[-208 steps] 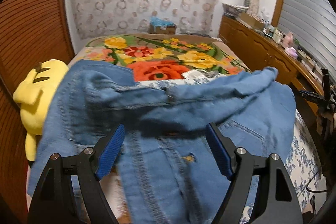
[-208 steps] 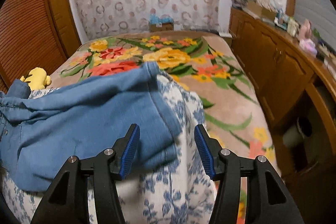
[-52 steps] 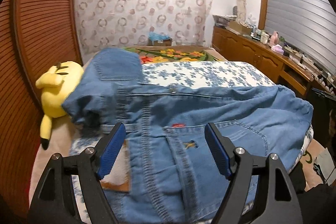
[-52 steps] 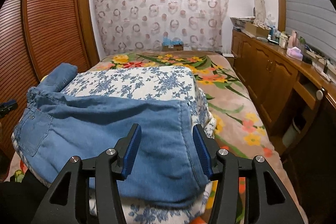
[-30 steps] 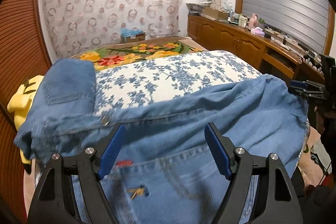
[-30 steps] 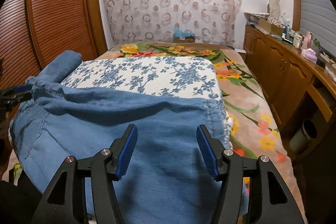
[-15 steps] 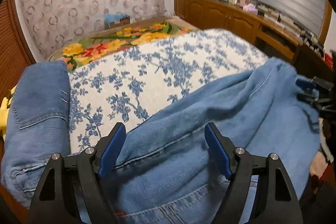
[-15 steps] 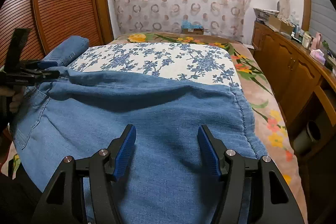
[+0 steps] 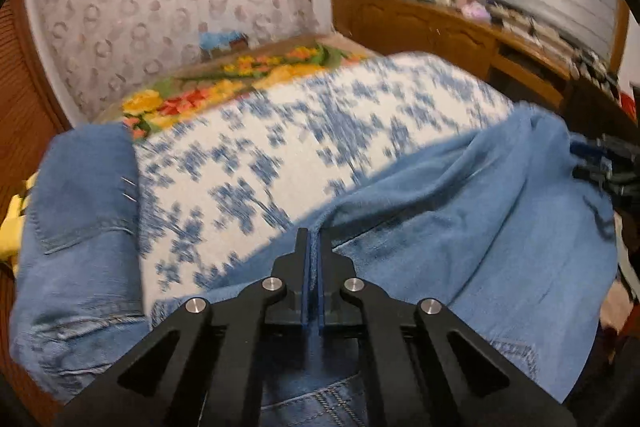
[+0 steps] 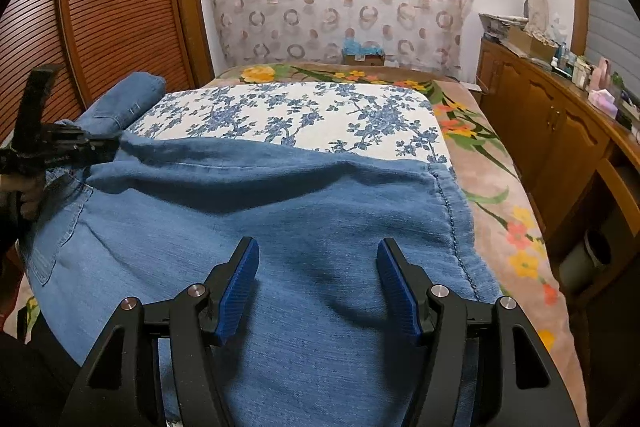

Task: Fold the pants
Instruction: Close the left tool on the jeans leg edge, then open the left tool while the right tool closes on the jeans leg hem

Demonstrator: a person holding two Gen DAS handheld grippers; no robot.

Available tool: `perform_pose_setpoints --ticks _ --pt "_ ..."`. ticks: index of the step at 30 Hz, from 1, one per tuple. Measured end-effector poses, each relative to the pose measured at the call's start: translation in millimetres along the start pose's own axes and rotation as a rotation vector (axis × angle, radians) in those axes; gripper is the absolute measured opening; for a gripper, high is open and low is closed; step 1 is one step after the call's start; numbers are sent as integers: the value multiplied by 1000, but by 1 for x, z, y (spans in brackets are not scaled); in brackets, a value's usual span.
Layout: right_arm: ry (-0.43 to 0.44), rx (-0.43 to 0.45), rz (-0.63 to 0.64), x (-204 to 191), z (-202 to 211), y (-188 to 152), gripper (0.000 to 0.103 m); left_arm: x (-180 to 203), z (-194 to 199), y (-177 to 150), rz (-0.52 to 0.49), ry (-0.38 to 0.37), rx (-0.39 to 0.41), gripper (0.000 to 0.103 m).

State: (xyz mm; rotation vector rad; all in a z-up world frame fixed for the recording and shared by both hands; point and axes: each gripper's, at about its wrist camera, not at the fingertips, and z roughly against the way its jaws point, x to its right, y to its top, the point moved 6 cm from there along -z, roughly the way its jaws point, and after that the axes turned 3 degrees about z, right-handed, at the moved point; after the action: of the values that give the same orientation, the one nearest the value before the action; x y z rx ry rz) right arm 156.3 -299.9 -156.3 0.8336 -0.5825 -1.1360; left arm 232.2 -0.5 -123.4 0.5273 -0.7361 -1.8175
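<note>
1. The denim pants [image 10: 280, 219] lie spread across the near end of the bed, over a blue-flowered quilt [image 10: 296, 115] — one end doubled back at the far left corner.
2. The left tongs [image 9: 314, 239] are clamped on a raised fold at the pants' far edge, denim pinched between the blue pads.
3. The right tongs [image 10: 318, 267] hover over the cloth — jaws apart, gripping nothing.
4. A floral blanket [image 10: 492, 195] covers the bed beyond; a wooden cabinet [image 10: 560, 131] runs along the right.
</note>
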Motion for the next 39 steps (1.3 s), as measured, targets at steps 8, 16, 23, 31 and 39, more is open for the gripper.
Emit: perform_pose_setpoints --ticks 8,16,23,31,39 --pt "-17 22 -26 2 5 -2 64 -22 3 12 65 38 30 3" --pt "-35 17 -58 7 11 -10 64 -18 10 5 99 35 30 13" --pt "-61 29 -77 8 23 -14 64 -6 33 1 122 0 107 83" --pt "-91 33 -105 14 40 -23 64 30 46 -12 112 -42 115 83" --pt "-120 20 -128 22 60 -36 64 62 52 -23 92 -73 110 83"
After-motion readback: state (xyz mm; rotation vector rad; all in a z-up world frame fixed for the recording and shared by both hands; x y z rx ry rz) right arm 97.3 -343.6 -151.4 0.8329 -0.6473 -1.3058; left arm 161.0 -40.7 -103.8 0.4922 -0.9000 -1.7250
